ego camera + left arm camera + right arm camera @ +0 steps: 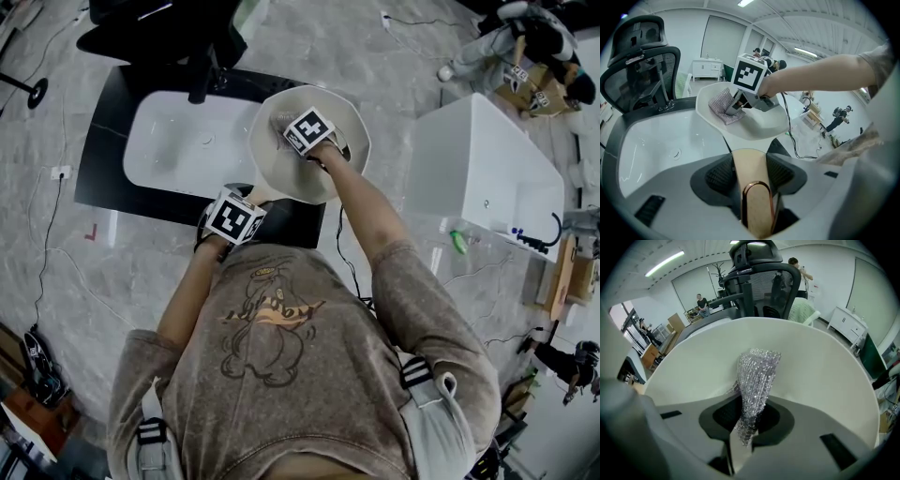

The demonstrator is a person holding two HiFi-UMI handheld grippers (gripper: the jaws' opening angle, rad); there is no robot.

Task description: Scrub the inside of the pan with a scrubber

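A cream pan (292,178) is held tilted over the sink. Its beige handle (749,166), with a copper ring at the end, lies between the dark pads of my left gripper (750,174), which is shut on it. In the head view my left gripper (246,202) sits at the pan's near edge. My right gripper (294,133) reaches down into the pan. It is shut on a silver mesh scrubber (757,376), which hangs from its jaws against the pan's inner wall (825,376). The left gripper view shows that scrubber (723,107) pressed on the pan's far inside (761,124).
A white sink basin (178,150) is set in a black counter (98,164) under the pan. Behind the sink stands a black office chair (637,61). A white cabinet (478,159) is at the right. Cables run over the floor, and people are at the far right.
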